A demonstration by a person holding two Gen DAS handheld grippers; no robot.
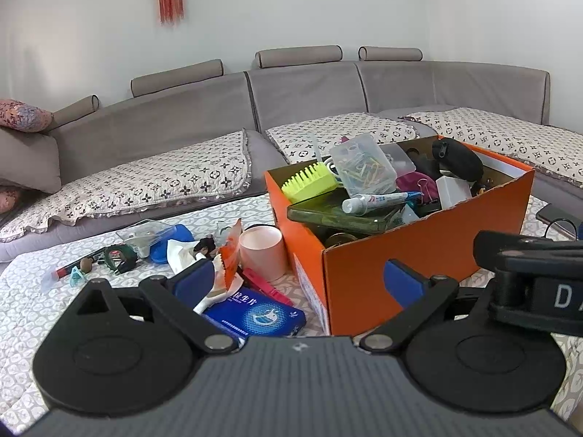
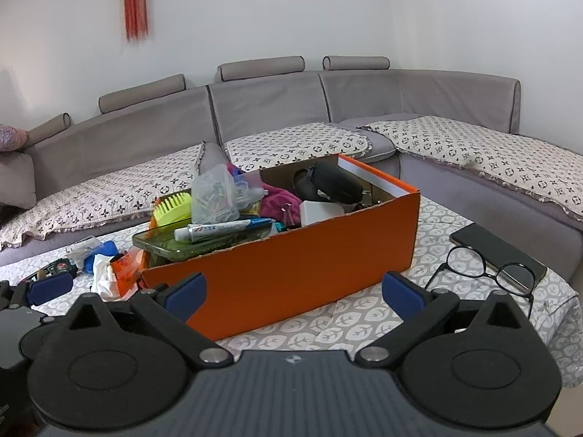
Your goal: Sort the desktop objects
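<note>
- Both grippers, left (image 1: pixel 298 284) & right (image 2: pixel 294 287), are spread wide w/ nothing held.
- Orange box (image 1: pixel 419 255) is nearly full; loose stuff lies to its left: pink cup (image 1: pixel 263 251), blue packet (image 1: pixel 255 315).
- Cup's prob. light, stiff, a bit slick: pinch its rim.
- Glasses (image 2: pixel 484 267) right of box look fragile: grab the bridge, not the lenses.

You face a plain white wall (image 2: pixel 291 11) with a red tasselled knot ornament (image 2: pixel 135 3) hanging on it. Below it a grey corner sofa (image 2: pixel 277 105) wraps round (roll headrests along its back), its seats laid with white patterned quilted covers (image 2: pixel 484 149). Light is soft and even.
</note>
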